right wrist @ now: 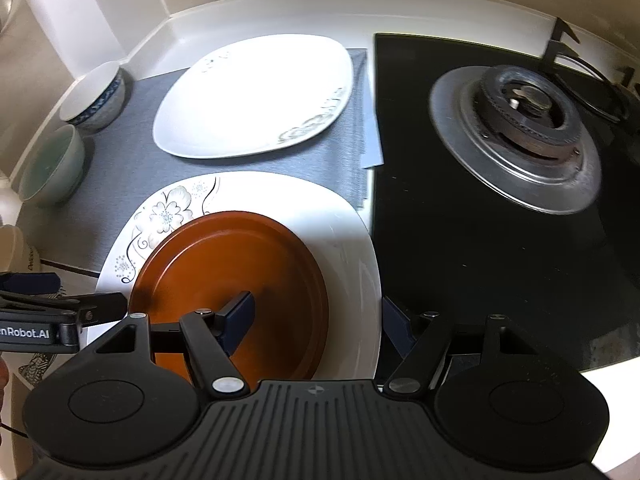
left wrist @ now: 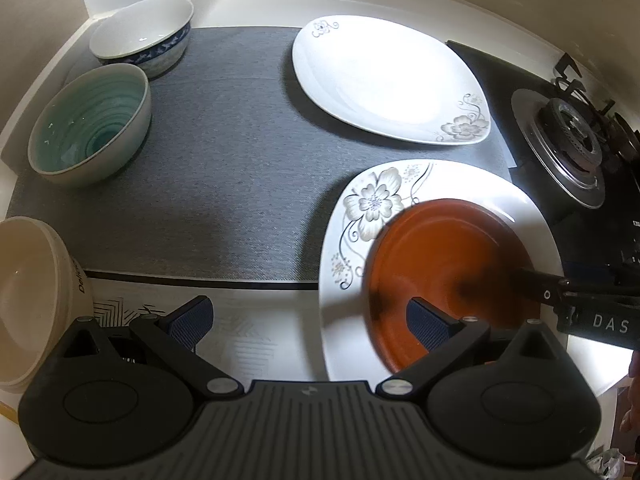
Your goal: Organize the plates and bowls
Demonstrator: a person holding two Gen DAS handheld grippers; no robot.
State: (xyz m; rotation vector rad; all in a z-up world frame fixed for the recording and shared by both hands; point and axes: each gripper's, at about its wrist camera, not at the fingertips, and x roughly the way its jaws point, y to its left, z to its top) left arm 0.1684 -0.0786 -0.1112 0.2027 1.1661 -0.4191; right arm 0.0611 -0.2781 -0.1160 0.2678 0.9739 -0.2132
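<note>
Right wrist view: both claws gape apart, right claw (right wrist: 316, 320) over brown plate (right wrist: 224, 264) on floral plate (right wrist: 348, 236)

Brown plate (left wrist: 448, 276) on flower-patterned white plate (left wrist: 360, 216)

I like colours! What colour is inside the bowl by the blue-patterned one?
Teal green bowl, clearest in left wrist view.

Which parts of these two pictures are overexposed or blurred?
Left wrist view: glare washes out the middle of the far white oval plate; the brown round plate looks smeared. Right wrist view: that white plate is blown out too, its flower print barely readable.
</note>
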